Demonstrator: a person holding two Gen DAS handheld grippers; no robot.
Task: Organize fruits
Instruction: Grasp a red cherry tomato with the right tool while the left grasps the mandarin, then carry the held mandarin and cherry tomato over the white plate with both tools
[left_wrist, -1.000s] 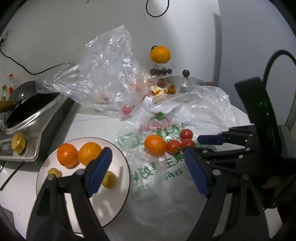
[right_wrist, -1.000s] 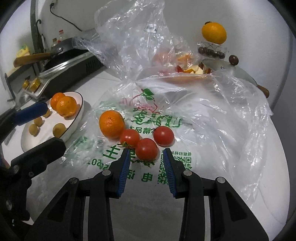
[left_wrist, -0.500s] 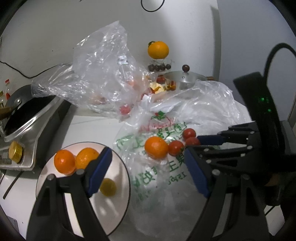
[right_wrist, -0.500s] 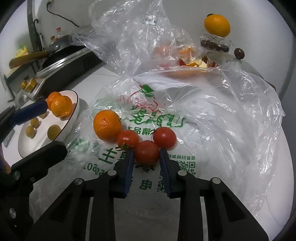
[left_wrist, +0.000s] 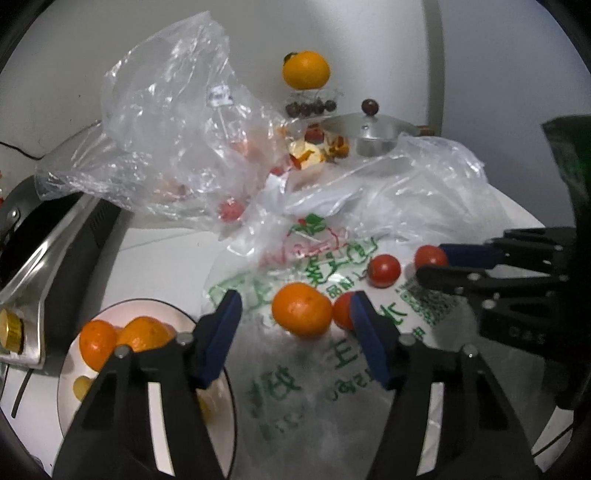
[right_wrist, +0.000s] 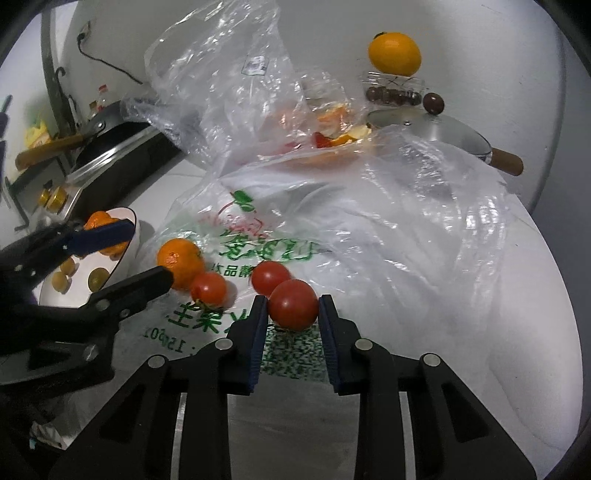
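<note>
My right gripper (right_wrist: 291, 314) is shut on a red tomato (right_wrist: 293, 304), held just above the printed plastic bag (right_wrist: 266, 251). Two more tomatoes (right_wrist: 208, 288) (right_wrist: 270, 277) and an orange mandarin (right_wrist: 180, 262) lie on the bag. My left gripper (left_wrist: 295, 314) is open, its fingers on either side of the mandarin (left_wrist: 301, 308), one tomato (left_wrist: 342, 312) against its right finger. A white plate (left_wrist: 221, 406) at lower left holds two mandarins (left_wrist: 96, 343) and small yellow fruits. The right gripper also shows in the left wrist view (left_wrist: 432, 264).
A crumpled clear bag (left_wrist: 166, 122) with fruit scraps stands behind. A pan lid (left_wrist: 373, 129), a box of dark fruit with an orange (left_wrist: 306, 70) on top sit at the back wall. A stove with a pan (left_wrist: 40, 229) is at left.
My right gripper moved forward and closed on the nearest tomato, lifting it slightly. My left gripper moved right and forward, from over the plate to around the mandarin on the bag.
</note>
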